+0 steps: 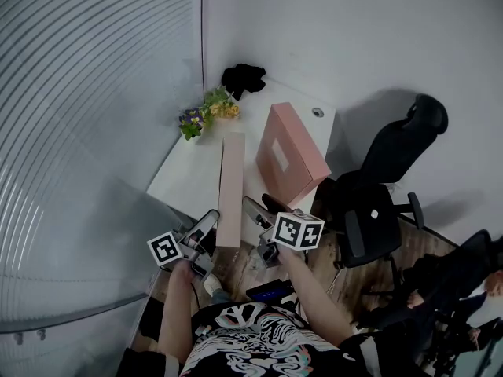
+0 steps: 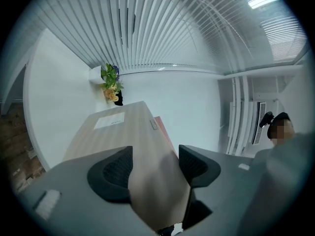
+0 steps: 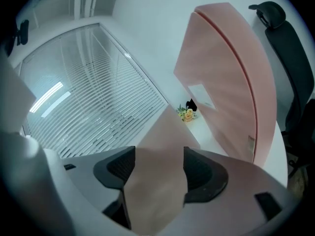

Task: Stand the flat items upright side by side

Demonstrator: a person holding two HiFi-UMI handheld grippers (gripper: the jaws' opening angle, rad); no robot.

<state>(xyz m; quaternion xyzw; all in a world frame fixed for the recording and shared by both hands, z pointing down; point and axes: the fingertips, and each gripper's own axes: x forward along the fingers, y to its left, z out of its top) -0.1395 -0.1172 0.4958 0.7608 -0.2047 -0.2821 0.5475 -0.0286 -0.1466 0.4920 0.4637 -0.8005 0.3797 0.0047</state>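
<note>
Clamping tan box [image 1: 230, 191]; gripped end blurred

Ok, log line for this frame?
tan box: held on edge beside pink box | left gripper: shut on tan box | right gripper: shut on tan box | pink box: upright on table

The flat box [image 1: 230, 191] was pale tan with a faint lengthwise grain and a white label. The second box [image 1: 291, 151] was salmon pink, likewise white-labelled. The table [image 1: 189, 173] was white. The flowers [image 1: 206, 115] showed yellow and purple blooms among green leaves. The marker cubes [image 1: 167, 248] were white with black square patterns. The chair [image 1: 385, 171] was black. The person's shirt [image 1: 251, 344] was black with a white swirling print. The blinds [image 1: 78, 132] were pale grey in fine horizontal slats.
</note>
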